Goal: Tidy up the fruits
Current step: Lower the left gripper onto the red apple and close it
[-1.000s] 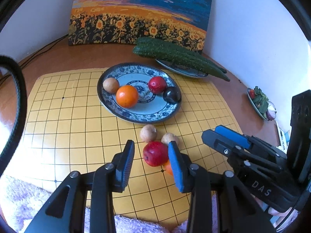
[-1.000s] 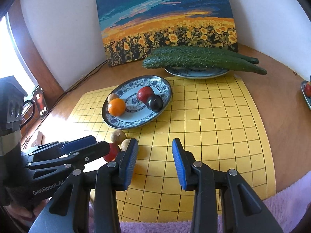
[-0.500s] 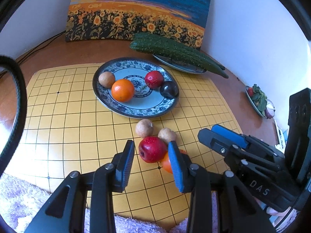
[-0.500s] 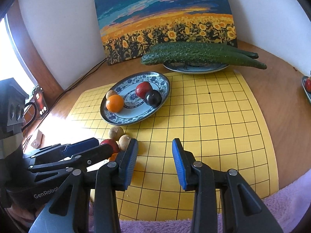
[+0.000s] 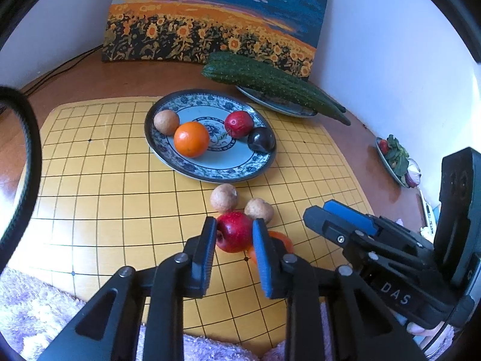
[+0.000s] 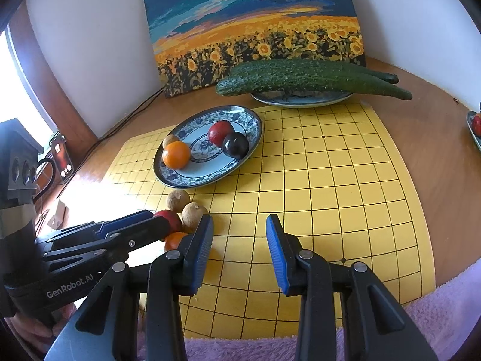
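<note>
Left hand-held gripper (image 5: 234, 234) has just closed its jaws onto the red fruit (image 5: 234, 231) lying on the yellow grid mat (image 5: 120, 195), short of the patterned plate (image 5: 168, 162). Right hand-held gripper (image 6: 239, 240) open, empty. Judged ready to lift.

Home tabletop: sunflower painting (image 6: 255, 27), patterned fruit plate (image 5: 168, 156), cucumbers (image 6: 309, 78).

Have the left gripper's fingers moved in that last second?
Yes. The left gripper has just been closing: its fingers now press the red apple, which sits on the yellow board where it was.
</note>
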Demonstrator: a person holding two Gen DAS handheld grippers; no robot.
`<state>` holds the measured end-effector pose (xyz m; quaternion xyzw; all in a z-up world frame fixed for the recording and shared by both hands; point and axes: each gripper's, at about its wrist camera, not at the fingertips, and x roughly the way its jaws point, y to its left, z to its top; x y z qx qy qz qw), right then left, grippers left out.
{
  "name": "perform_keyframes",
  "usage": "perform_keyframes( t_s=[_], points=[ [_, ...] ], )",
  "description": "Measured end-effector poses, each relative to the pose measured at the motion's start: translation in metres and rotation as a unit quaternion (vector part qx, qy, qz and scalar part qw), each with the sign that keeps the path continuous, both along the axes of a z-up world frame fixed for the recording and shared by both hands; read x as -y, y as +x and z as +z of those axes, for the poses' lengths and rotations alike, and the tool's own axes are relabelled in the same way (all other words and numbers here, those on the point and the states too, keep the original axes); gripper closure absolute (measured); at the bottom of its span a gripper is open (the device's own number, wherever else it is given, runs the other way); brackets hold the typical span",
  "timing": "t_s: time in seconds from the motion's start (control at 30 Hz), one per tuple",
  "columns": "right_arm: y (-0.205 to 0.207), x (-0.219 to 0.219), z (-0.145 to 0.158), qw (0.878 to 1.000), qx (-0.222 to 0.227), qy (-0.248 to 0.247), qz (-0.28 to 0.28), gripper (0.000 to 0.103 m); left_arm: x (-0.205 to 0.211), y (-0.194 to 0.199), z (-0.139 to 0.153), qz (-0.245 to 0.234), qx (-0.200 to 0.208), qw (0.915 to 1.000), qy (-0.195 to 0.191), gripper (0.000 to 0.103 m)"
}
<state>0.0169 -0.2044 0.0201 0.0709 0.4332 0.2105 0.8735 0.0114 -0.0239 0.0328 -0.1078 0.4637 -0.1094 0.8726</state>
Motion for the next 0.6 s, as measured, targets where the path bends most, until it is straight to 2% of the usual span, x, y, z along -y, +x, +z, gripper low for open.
perform_keyframes(
  t_s=[0.23,0.27,0.43,0.53,0.6],
  points=[
    [-0.005,-0.003,0.002,1.000,0.000,-0.002,0.002,0.066,-0.014,-0.007,0.005,0.017,0.006,0.9998,0.010,0.079],
    [-0.006,-0.003,0.002,1.000,0.000,-0.004,0.002,0.066,-0.016,-0.007,0.005,0.019,0.006,0.9998,0.010,0.085],
    [-0.011,-0.008,0.000,1.000,-0.002,-0.009,0.006,0.066,-0.019,-0.010,0.004,0.016,0.007,0.9998,0.006,0.085],
    [-0.013,-0.009,0.001,1.000,-0.001,-0.012,0.006,0.066,-0.017,-0.010,0.003,0.011,0.007,0.9999,0.009,0.083],
    [-0.013,-0.009,0.002,1.000,0.001,-0.013,0.006,0.066,-0.014,-0.010,0.002,0.010,0.005,0.9999,0.013,0.074]
  ],
)
